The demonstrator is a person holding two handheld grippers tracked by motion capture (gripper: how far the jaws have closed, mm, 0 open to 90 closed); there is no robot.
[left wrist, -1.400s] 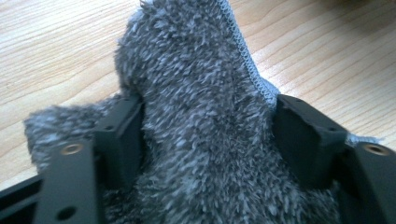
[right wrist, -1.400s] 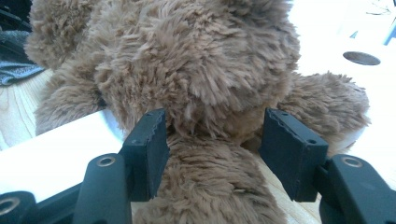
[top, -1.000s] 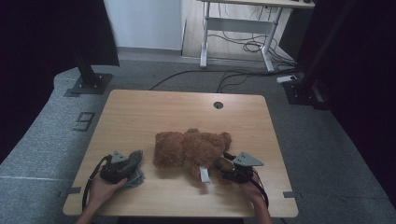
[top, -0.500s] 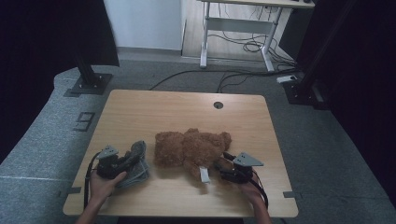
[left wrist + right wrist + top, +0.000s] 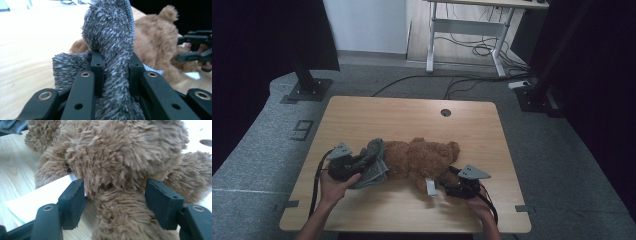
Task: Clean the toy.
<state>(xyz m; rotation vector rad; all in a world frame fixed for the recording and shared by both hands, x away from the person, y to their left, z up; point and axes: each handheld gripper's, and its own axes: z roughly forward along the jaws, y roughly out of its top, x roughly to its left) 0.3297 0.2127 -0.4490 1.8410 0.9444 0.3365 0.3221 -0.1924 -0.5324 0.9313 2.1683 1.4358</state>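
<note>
Two tools worked at the counter in the high view: the left tool clamped a grey fuzzy cloth against the brown teddy bear, the right tool at its other side. In the left gripper view, cloth sat pinched between narrow jaws. In the right gripper view, jaws had just been opening around the bear's limb, pads apart from it.

A single mark like the digit 9 is seen on the grey floor mat, at nine o'clock from the table. Nothing can be read on the toy's white tag.
</note>
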